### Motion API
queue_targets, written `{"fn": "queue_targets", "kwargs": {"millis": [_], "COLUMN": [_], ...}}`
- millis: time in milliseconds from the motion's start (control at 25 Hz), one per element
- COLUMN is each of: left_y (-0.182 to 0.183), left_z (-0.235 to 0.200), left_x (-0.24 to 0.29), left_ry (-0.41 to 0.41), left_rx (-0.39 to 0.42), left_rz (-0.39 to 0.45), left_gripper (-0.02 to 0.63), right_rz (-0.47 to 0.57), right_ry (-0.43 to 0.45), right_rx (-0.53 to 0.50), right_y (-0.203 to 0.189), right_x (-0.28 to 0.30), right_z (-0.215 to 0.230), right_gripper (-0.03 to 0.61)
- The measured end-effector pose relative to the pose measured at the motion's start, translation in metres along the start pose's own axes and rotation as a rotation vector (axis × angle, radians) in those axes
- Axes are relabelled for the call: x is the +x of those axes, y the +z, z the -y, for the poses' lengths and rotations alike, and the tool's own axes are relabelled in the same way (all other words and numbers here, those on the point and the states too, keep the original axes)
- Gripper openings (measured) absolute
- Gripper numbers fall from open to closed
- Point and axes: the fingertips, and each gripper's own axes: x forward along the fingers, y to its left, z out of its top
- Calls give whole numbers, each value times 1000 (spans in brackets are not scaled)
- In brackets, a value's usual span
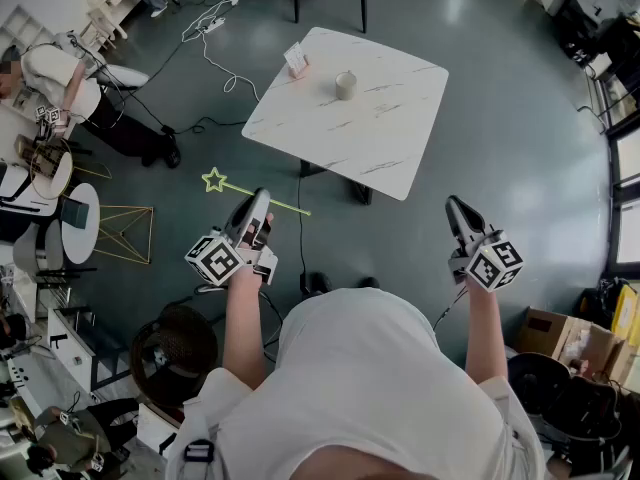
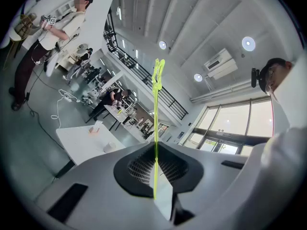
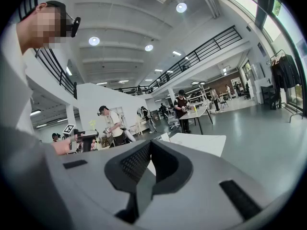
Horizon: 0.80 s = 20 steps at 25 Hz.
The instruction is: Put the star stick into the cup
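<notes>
The star stick (image 1: 213, 179) is a thin yellow-green wand with a star at its left end. It hangs level over the floor, short of the table. My left gripper (image 1: 258, 206) is shut on its shaft near the middle. In the left gripper view the stick (image 2: 155, 123) rises straight up from between the closed jaws of that gripper (image 2: 156, 153). The small pale cup (image 1: 345, 85) stands upright on the white marble table (image 1: 390, 118), far ahead of both grippers. My right gripper (image 1: 456, 208) is shut and holds nothing; its jaws (image 3: 149, 153) meet in its own view.
A small card stand (image 1: 297, 60) sits on the table's far left corner. Cables (image 1: 215, 63) trail across the floor on the left. A person (image 1: 60, 88) stands at the far left beside round side tables (image 1: 80, 223) and a gold wire frame (image 1: 125, 233). Cardboard boxes (image 1: 560, 338) lie at the right.
</notes>
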Motion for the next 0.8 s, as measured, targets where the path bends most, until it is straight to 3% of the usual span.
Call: {"fn": "queue_targets", "kwargs": {"millis": [800], "left_y": [-5], "left_z": [-6], "left_x": [-1], "left_ry": [-18], "left_rx": [-25], "left_rz": [-17], "left_gripper": [25], "right_rz": [-4], "right_ry": [-30], "right_rx": [6], "right_y": [-2], "right_x": [-9], "right_z": [-4], "right_gripper": [26]}}
